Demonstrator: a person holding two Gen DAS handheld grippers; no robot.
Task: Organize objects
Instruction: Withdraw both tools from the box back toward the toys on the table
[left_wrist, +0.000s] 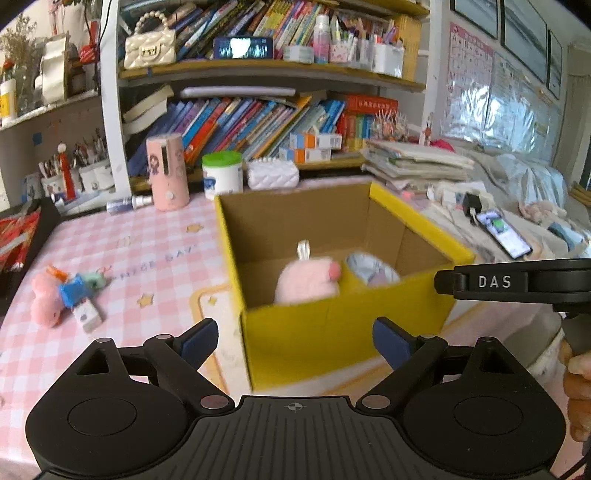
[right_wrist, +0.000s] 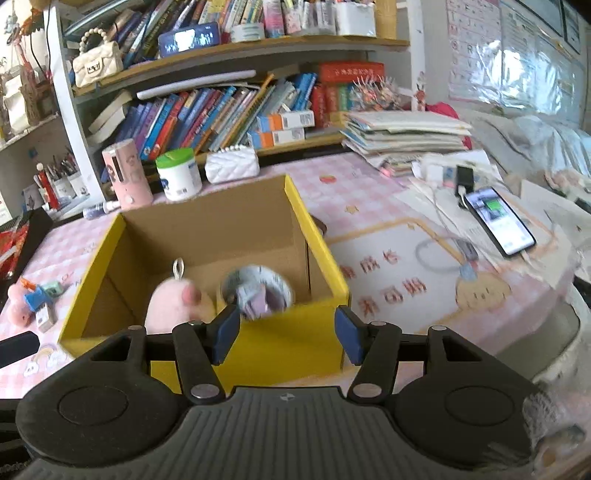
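Observation:
A yellow cardboard box (left_wrist: 332, 325) (right_wrist: 295, 343) stands open on the pink checked table. Inside lie a pink plush toy (left_wrist: 306, 280) (right_wrist: 177, 302) with a white loop and a round roll of patterned tape (left_wrist: 373, 271) (right_wrist: 258, 288). My left gripper (left_wrist: 295, 341) is open and empty in front of the box's near wall. My right gripper (right_wrist: 286, 334) is open and empty just above the box's near rim, close to the tape roll. On the table to the left lies a small heap: a pink plush (left_wrist: 44, 299) (right_wrist: 16, 304), a blue toy (left_wrist: 74, 291) and a small white box (left_wrist: 86, 314).
A pink cylinder (left_wrist: 168, 171), a green-lidded jar (left_wrist: 221, 171) and a white quilted case (left_wrist: 272, 173) stand behind the box before a bookshelf. A phone (left_wrist: 504, 232) (right_wrist: 498, 221) on a cable and stacked papers (right_wrist: 406, 133) lie right. The other gripper's body (left_wrist: 517, 282) juts in from the right.

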